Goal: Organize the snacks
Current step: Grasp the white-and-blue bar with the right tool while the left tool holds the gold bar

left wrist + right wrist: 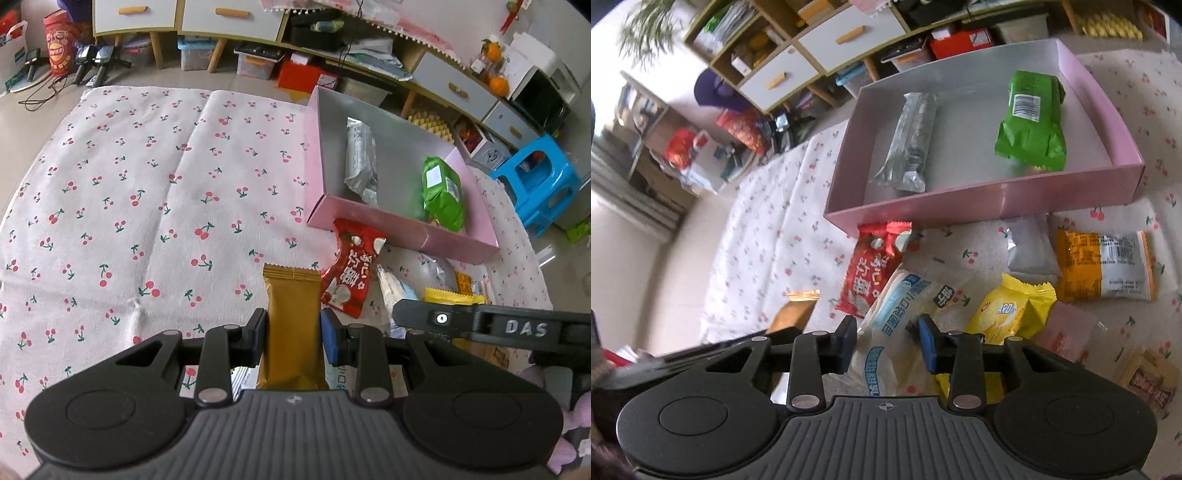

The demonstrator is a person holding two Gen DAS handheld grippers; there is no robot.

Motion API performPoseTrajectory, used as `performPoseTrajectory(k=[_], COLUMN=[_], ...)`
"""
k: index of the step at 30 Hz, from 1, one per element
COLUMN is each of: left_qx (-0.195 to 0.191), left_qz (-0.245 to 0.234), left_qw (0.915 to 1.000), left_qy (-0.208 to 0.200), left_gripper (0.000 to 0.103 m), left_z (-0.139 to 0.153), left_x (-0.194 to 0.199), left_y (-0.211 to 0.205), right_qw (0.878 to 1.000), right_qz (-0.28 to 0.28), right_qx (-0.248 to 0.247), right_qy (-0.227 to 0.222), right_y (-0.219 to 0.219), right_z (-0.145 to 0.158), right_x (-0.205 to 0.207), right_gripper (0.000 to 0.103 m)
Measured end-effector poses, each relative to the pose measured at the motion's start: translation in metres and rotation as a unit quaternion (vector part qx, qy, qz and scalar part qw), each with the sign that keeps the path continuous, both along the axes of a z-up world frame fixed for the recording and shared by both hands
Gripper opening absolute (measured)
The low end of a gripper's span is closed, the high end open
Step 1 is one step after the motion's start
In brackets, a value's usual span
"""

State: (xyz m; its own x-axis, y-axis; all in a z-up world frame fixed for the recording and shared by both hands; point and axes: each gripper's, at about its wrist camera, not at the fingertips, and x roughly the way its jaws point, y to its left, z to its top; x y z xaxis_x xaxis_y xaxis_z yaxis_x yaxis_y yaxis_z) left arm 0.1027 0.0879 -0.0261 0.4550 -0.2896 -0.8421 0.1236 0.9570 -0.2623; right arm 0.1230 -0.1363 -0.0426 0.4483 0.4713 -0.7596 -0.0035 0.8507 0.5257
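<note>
My left gripper [293,332] is shut on a gold snack packet [291,306], held upright above the cherry-print cloth [147,184]. My right gripper [888,336] is shut on a white and blue packet [897,314] lying among loose snacks. One of its fingers [439,317] reaches in from the right in the left wrist view. A red packet [871,273] leans against the front wall of the pink box [979,199]. Inside the box lie a silver packet [912,144] and a green packet [1030,122].
A yellow packet [1008,310], a grey one [1028,247], an orange and silver one [1104,269] and a pale pink one [1067,332] lie in front of the box. A blue stool [535,184] stands right of the cloth. Cabinets and storage bins line the far wall.
</note>
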Motion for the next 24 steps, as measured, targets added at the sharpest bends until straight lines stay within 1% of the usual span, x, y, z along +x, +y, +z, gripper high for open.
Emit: performPoseTrajectory(k=[6, 13, 14, 15, 18, 21, 22, 24], left_qx=[-0.013, -0.024, -0.025, -0.026, -0.028, -0.026, -0.026, -0.023], left_qz=[0.011, 0.015, 0.016, 0.017, 0.016, 0.016, 0.016, 0.016], left_qw=[0.9999, 0.9996, 0.9996, 0.9995, 0.9995, 0.9995, 0.9995, 0.9996], left_qy=[0.000, -0.003, -0.003, -0.004, -0.004, -0.004, -0.004, -0.001], left_gripper=[0.028, 0.028, 0.028, 0.028, 0.028, 0.028, 0.028, 0.028], left_z=[0.002, 0.004, 0.005, 0.005, 0.005, 0.005, 0.005, 0.004], left_x=[0.002, 0.004, 0.004, 0.005, 0.005, 0.006, 0.006, 0.005], left_y=[0.001, -0.001, -0.002, -0.003, -0.005, -0.005, -0.005, -0.005], right_qw=[0.999, 0.995, 0.995, 0.994, 0.992, 0.995, 0.996, 0.998], right_qz=[-0.013, -0.036, -0.039, -0.042, -0.047, -0.038, -0.028, -0.013], right_qx=[0.041, 0.090, 0.095, 0.101, 0.120, 0.096, 0.085, 0.060], right_qy=[0.002, 0.014, 0.013, 0.012, 0.013, 0.001, -0.002, -0.007], right_y=[-0.016, -0.036, -0.038, -0.040, -0.044, -0.041, -0.038, -0.030], right_z=[0.007, 0.009, 0.010, 0.011, 0.012, 0.016, 0.017, 0.016], right_x=[0.000, 0.004, 0.004, 0.005, 0.006, 0.005, 0.005, 0.005], right_gripper=[0.035, 0.033, 0.033, 0.029, 0.028, 0.029, 0.032, 0.033])
